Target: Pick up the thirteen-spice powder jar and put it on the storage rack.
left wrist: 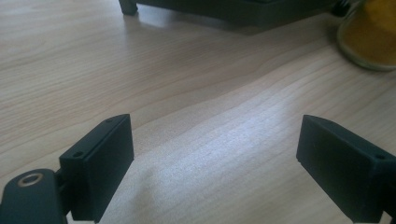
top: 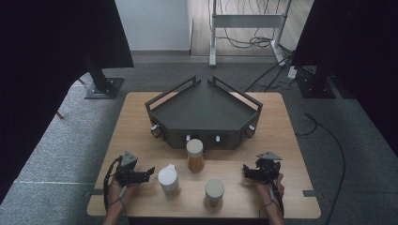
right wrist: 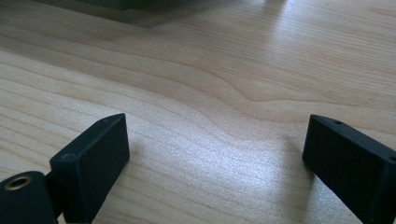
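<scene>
Both grippers sit low at the near edge of the tabletop (top: 141,117), one toward each near corner. Left gripper (top: 149,172) has its jaws parted with nothing but bare wood between them in its own view. Right gripper (right wrist: 215,154) is the same story: jaws spread wide, plain grain in the gap, holding nothing.

Three containers stand between the two. Closest to the left gripper is the white lidded cup (top: 168,178), just beside its jaw tips near the front edge. Further toward the middle stands the jar of orange powder (top: 195,155), right in front of the dark corner-shaped tray (top: 205,112) that fills the far half; in the left gripper view that jar (left wrist: 369,35) shows toward the far right. A second pale-lidded jar (top: 214,190) sits by the near edge, between the cup and the right gripper (top: 244,171), well apart from the latter.

My read: the left side looks set to take the white cup. To do it well, it should come in level, straddle the body below the lid with both pads square to the wall, and close gently so the cup doesn't tip or skid toward the powder jar. The spout-like bump on the lid should be kept clear of the pads.
</scene>
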The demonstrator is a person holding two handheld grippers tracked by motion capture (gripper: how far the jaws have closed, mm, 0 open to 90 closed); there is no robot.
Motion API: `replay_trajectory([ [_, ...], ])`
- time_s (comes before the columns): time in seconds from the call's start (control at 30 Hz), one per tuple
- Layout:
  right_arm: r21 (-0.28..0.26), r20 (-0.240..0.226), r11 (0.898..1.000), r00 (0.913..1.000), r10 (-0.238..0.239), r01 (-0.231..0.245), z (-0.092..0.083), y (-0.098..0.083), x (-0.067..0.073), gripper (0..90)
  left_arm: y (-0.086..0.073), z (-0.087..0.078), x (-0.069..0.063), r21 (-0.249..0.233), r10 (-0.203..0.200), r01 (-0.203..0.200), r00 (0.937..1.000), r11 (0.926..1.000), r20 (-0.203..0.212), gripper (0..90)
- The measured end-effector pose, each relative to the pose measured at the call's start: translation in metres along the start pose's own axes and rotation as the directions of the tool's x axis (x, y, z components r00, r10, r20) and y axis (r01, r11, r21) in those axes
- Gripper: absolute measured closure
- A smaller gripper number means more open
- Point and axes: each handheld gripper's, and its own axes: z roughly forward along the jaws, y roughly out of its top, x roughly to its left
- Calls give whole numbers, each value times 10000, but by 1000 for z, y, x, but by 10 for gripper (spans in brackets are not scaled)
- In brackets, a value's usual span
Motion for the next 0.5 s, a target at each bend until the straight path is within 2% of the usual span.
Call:
replay_trajectory([
  [0.13,3,-14,10000,10000,-14,14,0,0,0,65,-4,-10,3,-332,-32,40,9997,9994,227,110],
  [0.23,4,-33,10000,10000,-36,36,0,0,0,64,-8,-16,9,-646,63,-24,9982,9979,597,128],
  [0.5,8,-89,10000,9999,-92,92,0,0,-1,63,-9,-28,11,-1045,713,-612,9928,9926,958,119],
])
